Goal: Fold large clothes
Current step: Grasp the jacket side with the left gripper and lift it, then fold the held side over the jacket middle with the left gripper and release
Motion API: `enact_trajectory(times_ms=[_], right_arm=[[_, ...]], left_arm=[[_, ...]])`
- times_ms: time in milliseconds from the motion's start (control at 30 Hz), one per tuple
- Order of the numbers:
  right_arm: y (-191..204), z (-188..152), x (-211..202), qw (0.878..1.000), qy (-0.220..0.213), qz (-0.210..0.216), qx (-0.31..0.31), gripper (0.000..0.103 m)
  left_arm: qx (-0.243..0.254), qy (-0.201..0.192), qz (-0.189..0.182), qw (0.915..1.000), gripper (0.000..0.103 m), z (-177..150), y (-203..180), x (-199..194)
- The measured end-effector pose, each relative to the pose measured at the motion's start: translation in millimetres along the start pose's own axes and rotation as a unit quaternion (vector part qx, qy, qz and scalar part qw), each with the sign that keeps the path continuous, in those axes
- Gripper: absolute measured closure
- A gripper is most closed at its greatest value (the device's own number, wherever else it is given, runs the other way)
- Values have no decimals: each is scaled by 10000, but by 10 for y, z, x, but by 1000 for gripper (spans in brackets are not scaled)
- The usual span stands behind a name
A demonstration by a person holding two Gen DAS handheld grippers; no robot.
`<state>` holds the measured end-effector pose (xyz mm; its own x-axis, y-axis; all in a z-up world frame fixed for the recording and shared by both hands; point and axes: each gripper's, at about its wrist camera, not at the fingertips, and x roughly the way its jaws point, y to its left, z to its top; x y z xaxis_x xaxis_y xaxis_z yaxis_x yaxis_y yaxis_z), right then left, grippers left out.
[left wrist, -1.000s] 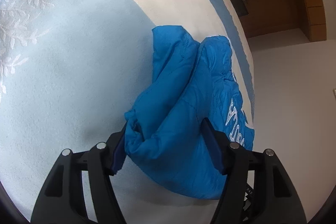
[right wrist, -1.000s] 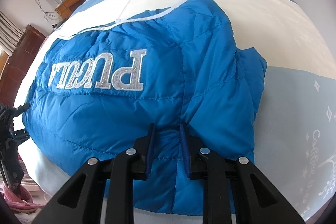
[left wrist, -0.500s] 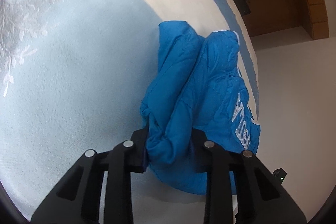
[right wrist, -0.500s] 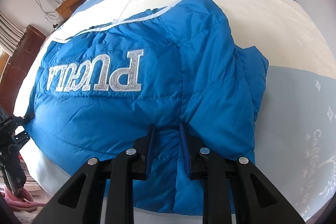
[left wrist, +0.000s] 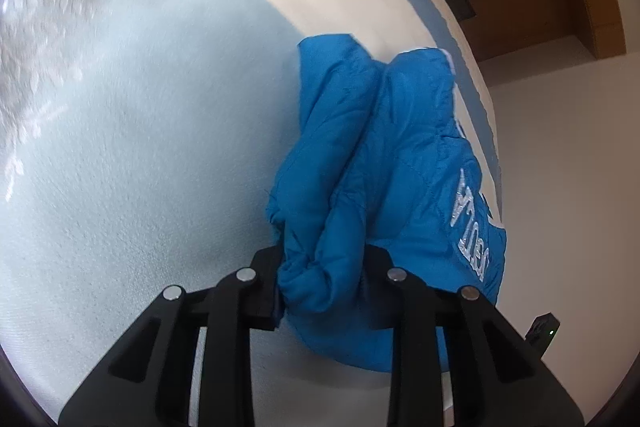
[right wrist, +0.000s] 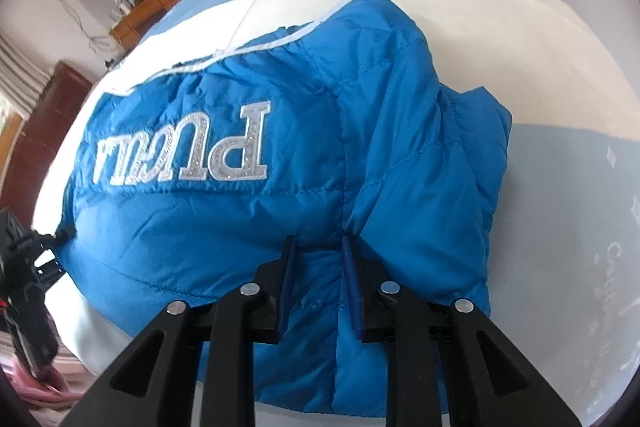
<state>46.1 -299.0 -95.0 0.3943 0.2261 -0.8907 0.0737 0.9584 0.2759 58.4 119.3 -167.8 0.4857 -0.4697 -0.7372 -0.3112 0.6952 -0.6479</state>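
The blue jacket lies puffed on the bed, silver lettering up. The left gripper pinches a bunched end of it; the right gripper is narrowed on a ridge of the near hem — both ends gripped, so the fold seems about to begin. Next: raise both together and carry the near edge across evenly.
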Motion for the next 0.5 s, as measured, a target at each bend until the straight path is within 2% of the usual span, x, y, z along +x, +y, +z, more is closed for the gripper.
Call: enact_trajectory(times_ms=[100, 200, 367, 500], right_arm=[[-92, 26, -117, 9991, 61, 276, 305, 77], [-142, 40, -285, 9980, 20, 461, 439, 71], [-161, 90, -645, 9980, -285, 422, 373, 70], [-141, 83, -892, 9977, -487, 362, 312, 70]], left_arm=[[332, -170, 34, 9993, 81, -15, -192, -133], [880, -387, -5, 9954, 82, -35, -513, -326], [1936, -609, -147, 9791, 83, -135, -1264, -545], [2499, -569, -403, 9658, 84, -245, -1768, -565]])
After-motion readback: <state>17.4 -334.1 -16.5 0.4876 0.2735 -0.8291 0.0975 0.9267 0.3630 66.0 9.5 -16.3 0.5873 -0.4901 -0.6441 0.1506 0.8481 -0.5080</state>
